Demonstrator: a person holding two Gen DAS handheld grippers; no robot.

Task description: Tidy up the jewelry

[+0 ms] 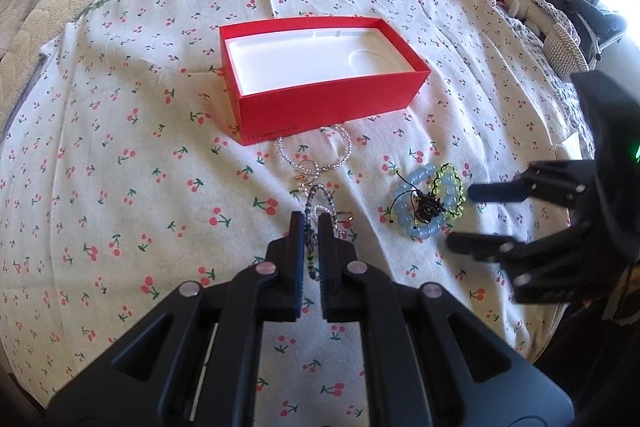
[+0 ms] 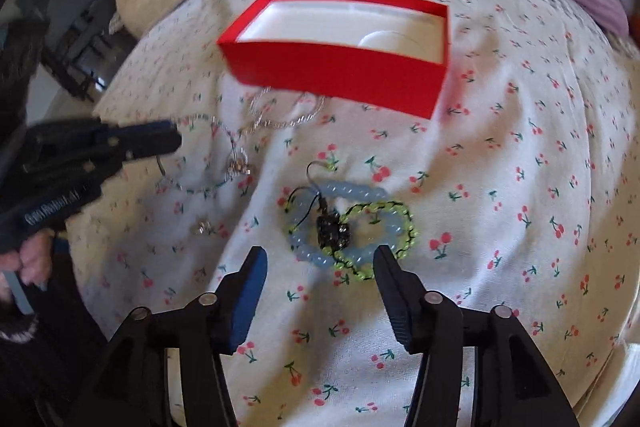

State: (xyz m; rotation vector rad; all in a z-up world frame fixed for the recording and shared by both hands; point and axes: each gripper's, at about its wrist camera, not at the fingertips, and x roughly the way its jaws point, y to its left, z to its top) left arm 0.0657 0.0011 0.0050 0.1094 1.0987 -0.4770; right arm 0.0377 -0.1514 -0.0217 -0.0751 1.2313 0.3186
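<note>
Left wrist view shows the left gripper [image 1: 311, 227] pinching a thin bead chain [image 1: 310, 247] on the bed, just in front of the red box [image 1: 328, 99]. The right gripper [image 2: 320, 259] stands spread, with nothing squeezed, its tips beside the blue and green bead bracelets [image 2: 352, 227], which lie a little farther from the box. The beads look light, floppy and slippery, so a tangle could drag along. A good place to grab is one round side of a loop.
</note>
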